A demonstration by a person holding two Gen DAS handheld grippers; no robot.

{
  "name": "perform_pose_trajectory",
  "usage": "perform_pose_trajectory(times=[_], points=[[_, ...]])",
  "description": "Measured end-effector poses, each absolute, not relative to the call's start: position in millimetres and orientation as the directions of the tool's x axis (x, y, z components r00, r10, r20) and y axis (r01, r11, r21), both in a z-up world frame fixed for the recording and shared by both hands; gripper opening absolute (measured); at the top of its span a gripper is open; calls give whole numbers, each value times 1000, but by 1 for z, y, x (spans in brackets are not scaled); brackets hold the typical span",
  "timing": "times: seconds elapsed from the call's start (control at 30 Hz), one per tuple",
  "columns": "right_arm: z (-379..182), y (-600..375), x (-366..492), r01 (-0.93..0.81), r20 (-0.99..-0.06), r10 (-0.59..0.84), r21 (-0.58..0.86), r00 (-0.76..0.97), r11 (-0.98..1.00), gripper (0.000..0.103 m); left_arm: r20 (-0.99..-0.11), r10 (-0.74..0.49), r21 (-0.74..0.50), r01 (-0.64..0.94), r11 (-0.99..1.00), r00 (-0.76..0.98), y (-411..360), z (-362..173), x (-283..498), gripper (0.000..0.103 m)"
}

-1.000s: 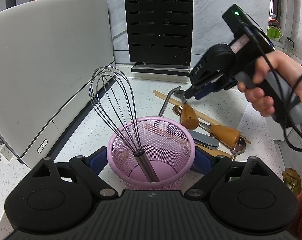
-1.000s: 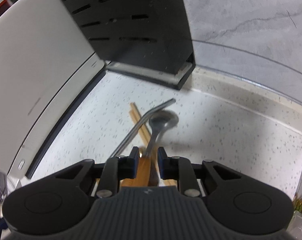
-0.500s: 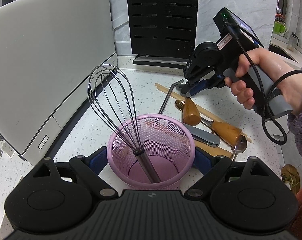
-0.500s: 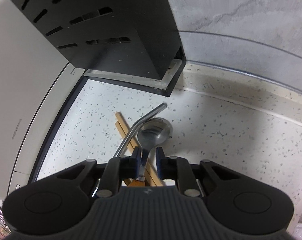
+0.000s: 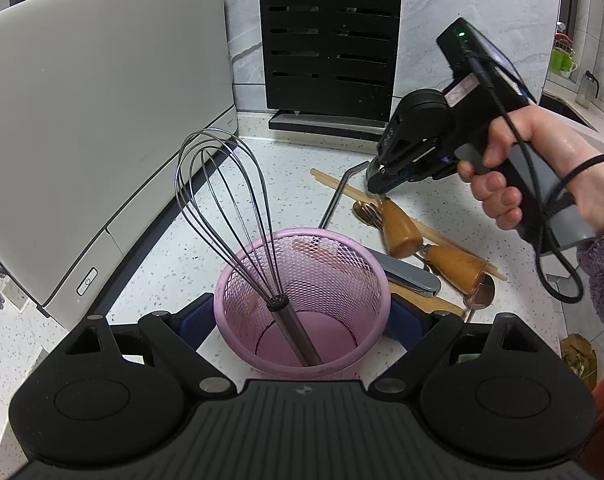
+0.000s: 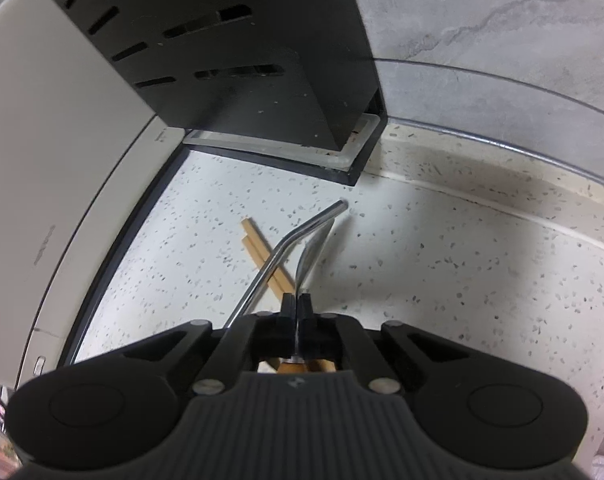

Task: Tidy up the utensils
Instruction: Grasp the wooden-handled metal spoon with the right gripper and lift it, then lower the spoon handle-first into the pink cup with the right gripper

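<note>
A pink mesh cup (image 5: 302, 360) stands between the pads of my left gripper (image 5: 302, 320), which press on its sides. A wire whisk (image 5: 222, 200) leans in it, handle down. My right gripper (image 6: 298, 308), also seen from the left wrist (image 5: 376, 190), has its jaws closing to a pinch on the thin metal neck of a wooden-handled spoon (image 6: 312, 248). The spoon's bowl is turned edge-on, and its handle (image 5: 398, 228) lies in the utensil pile right of the cup.
On the speckled counter lie a bent metal straw (image 6: 278, 248), chopsticks (image 6: 258, 244), a second wooden-handled utensil (image 5: 454, 268) and a grey-handled one (image 5: 410, 276). A black knife block (image 5: 330, 40) stands at the back wall. A white appliance (image 5: 82, 120) fills the left.
My right gripper came down over the spoon and its jaws closed on the neck. The spoon's bowl turned from flat onto its edge. The left gripper and cup stayed put.
</note>
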State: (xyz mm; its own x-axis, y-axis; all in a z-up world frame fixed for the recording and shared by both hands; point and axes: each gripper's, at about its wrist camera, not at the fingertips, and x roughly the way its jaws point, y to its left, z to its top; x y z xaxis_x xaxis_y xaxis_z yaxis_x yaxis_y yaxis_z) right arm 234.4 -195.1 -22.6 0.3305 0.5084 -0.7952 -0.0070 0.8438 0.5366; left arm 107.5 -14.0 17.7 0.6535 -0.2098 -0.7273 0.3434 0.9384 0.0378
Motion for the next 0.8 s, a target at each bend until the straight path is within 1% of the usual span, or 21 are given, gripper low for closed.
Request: perform_pose_trajectory(times=[0.27, 0.47, 0.67, 0.8], points=[[-3, -209, 212, -67, -758, 535, 553, 373, 831, 0, -726, -210, 41, 345, 938, 655, -14, 18, 108, 103], [30, -220, 187, -154, -699, 560, 556, 445, 817, 0, -723, -208, 45, 345, 938, 659, -15, 17, 107, 103], [69, -225, 157, -278, -587, 614, 564, 527, 778, 0, -720, -207, 48, 345, 937, 662, -16, 16, 106, 103], [90, -221, 138, -379, -474, 666, 567, 576, 731, 0, -718, -209, 44, 344, 938, 664, -15, 16, 105, 103]])
